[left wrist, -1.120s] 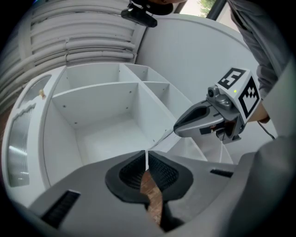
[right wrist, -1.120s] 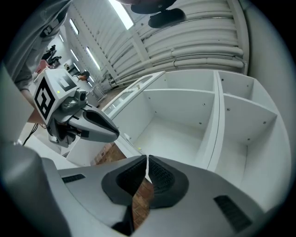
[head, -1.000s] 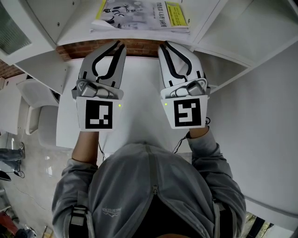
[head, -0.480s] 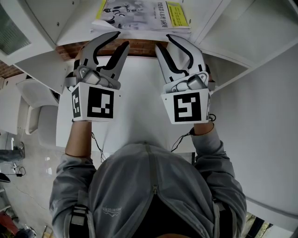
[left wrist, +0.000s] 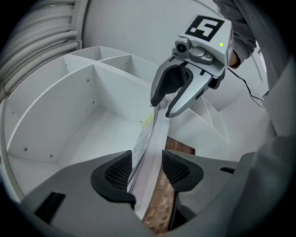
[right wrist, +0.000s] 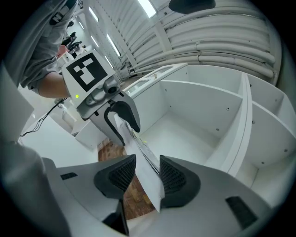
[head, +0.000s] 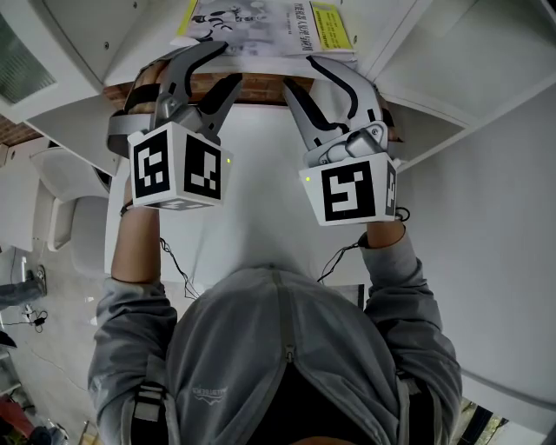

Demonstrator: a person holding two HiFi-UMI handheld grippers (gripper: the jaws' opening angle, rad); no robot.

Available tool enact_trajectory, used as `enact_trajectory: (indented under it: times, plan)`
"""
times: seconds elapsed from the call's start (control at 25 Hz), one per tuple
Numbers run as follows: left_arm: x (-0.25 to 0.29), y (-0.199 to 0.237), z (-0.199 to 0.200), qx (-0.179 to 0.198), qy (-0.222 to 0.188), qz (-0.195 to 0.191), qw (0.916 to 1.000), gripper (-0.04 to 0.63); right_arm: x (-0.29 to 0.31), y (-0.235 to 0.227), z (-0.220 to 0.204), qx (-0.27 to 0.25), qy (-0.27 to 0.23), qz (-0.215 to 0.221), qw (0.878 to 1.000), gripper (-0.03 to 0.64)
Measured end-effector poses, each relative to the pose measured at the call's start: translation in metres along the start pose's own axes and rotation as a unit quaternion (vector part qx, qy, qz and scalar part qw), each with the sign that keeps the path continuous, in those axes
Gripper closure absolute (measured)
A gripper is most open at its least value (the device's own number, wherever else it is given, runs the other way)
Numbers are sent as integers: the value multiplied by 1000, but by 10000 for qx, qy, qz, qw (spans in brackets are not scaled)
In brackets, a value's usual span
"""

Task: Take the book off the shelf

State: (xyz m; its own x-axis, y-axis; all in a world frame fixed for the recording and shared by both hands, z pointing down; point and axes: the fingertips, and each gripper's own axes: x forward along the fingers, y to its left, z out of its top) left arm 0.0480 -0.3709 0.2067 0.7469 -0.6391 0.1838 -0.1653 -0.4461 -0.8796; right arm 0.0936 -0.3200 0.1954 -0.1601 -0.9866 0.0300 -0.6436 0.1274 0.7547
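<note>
The book [head: 261,26] lies flat on the white shelf [head: 148,35], cover up, its near edge at the shelf's front lip. Both tools reach that edge side by side. The left tool [head: 224,65] has just been opening its jaws; they stand apart with the book's edge between the pads, not squeezed. The right tool [head: 304,74] has likewise just been opening and straddles the same edge further along, its pads close on either side without clamping. Below the shelf lip runs a strip of brick wall [head: 261,89], and beneath the hands lies a white worktop [head: 261,200].
</note>
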Motion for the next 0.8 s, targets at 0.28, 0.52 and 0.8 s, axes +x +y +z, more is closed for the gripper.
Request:
enact_trajectory:
  times: [0.28, 0.52, 0.8]
  plan:
    - [11, -4, -2, 713, 438, -350, 9959, 383, 3, 1, 0, -140, 78, 57, 9999, 433]
    - [22, -15, -14, 1250, 1033, -655, 9846, 383, 3, 4, 1, -111, 70, 85, 9999, 433]
    - [22, -16, -13, 1315, 1232, -575, 9819, 402, 1, 7, 0, -79, 72, 130, 9999, 433]
